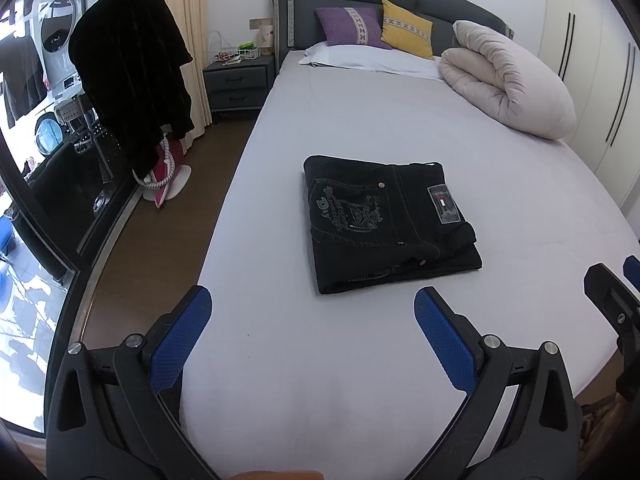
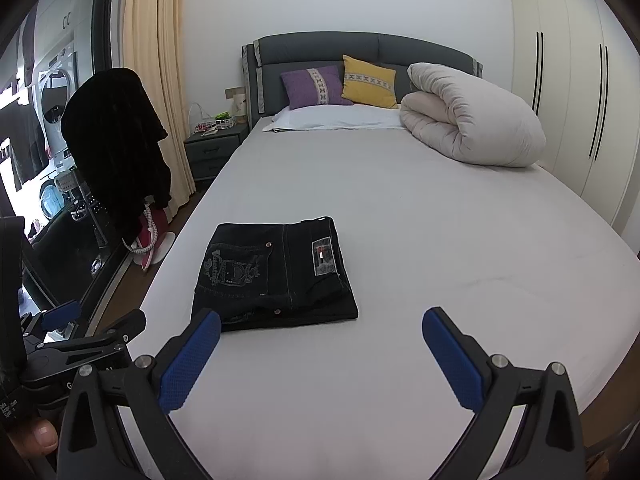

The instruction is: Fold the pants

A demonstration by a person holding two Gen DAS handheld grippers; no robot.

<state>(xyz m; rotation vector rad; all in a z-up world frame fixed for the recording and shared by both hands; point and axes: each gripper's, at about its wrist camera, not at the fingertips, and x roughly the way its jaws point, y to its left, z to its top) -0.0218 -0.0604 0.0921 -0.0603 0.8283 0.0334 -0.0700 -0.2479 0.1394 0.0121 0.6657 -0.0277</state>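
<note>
Black pants (image 1: 390, 222) lie folded in a compact rectangle near the bed's (image 1: 360, 360) foot edge, the task seemingly finished, while the left claw (image 1: 312, 320) and right claw (image 2: 322, 342) both hover open, empty.

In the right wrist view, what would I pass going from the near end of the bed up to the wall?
Right gripper → folded black pants → bare grey sheet → white pillow → purple cushion → dark grey headboard.
</note>
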